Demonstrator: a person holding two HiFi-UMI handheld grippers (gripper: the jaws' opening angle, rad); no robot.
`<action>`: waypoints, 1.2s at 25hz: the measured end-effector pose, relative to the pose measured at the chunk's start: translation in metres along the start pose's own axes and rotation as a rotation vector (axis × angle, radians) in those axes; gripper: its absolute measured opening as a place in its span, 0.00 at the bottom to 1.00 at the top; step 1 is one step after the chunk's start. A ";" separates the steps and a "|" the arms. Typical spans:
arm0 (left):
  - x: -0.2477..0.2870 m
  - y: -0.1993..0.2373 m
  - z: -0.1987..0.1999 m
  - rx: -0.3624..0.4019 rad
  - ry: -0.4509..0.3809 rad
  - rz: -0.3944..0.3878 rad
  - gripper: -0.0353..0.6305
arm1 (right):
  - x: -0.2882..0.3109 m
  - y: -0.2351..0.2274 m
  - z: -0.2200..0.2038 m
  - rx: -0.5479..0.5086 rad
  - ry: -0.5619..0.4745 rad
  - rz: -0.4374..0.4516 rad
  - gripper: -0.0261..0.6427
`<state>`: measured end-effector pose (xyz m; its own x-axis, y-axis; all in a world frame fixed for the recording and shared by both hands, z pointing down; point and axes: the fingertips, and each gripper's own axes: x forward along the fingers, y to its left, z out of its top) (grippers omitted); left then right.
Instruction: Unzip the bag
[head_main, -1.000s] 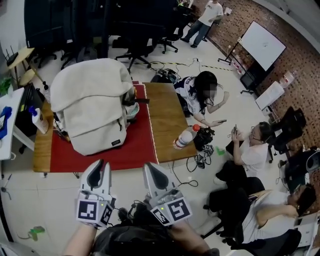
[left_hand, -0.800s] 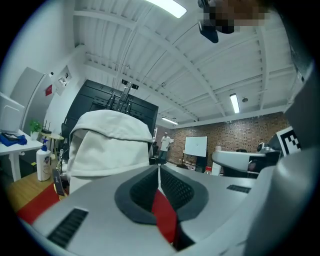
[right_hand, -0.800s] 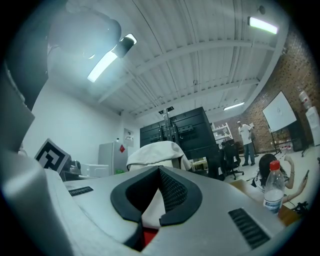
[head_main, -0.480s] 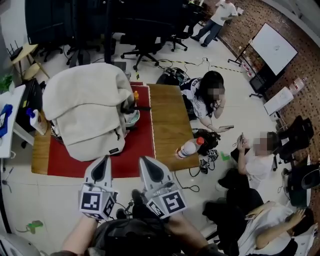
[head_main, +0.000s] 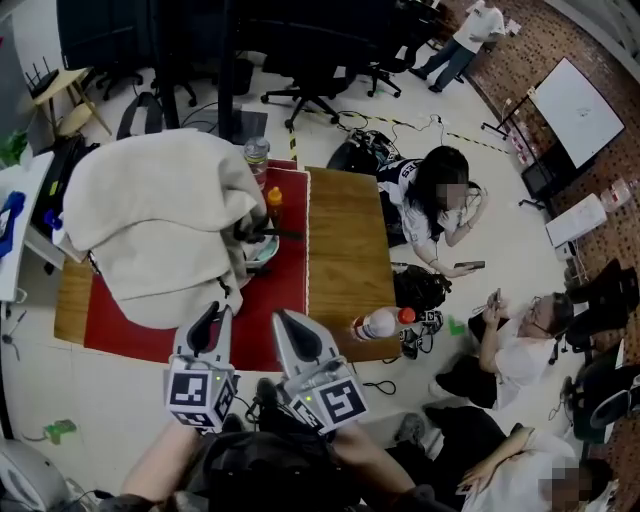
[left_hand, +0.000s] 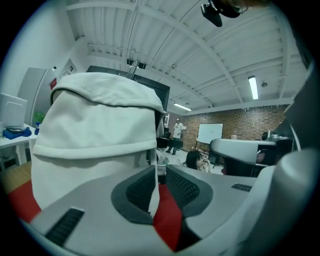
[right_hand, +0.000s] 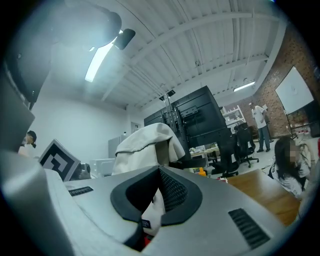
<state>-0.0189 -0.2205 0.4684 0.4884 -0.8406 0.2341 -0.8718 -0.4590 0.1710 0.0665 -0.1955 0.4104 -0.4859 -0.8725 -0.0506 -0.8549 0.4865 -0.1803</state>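
Note:
A large cream backpack (head_main: 150, 220) stands on a red mat (head_main: 285, 290) on the left half of a wooden table (head_main: 345, 250). In the left gripper view the backpack (left_hand: 95, 135) fills the left and middle, with a dark zip line under its top flap. My left gripper (head_main: 208, 322) is at the table's near edge, just short of the bag. Its jaws (left_hand: 161, 172) are opening with a narrow gap and nothing between them. My right gripper (head_main: 287, 328) is beside it to the right, shut and empty, and its view points at the backpack (right_hand: 145, 142).
A white bottle with a red cap (head_main: 380, 322) lies at the table's near right corner. An orange bottle (head_main: 272, 198), a clear bottle (head_main: 256, 152) and a bowl (head_main: 262, 248) crowd the bag's right side. A person (head_main: 435, 200) sits on the floor by the table's right edge. Office chairs (head_main: 310, 80) stand behind.
Both grippers have moved forward, from over the floor to the near edge of the table and the red mat. The bag has not moved on the table.

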 end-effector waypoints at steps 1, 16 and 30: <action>0.007 0.001 0.000 0.004 0.005 0.014 0.23 | 0.004 -0.005 -0.001 0.005 0.003 0.010 0.04; 0.076 0.025 -0.009 0.035 0.092 0.221 0.32 | 0.037 -0.052 -0.014 0.047 0.045 0.114 0.04; 0.061 0.020 0.001 0.046 0.115 0.096 0.13 | 0.064 -0.039 -0.038 0.088 0.146 0.207 0.04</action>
<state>-0.0068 -0.2814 0.4849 0.4015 -0.8440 0.3557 -0.9141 -0.3931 0.0993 0.0620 -0.2682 0.4514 -0.6754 -0.7360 0.0457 -0.7184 0.6427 -0.2662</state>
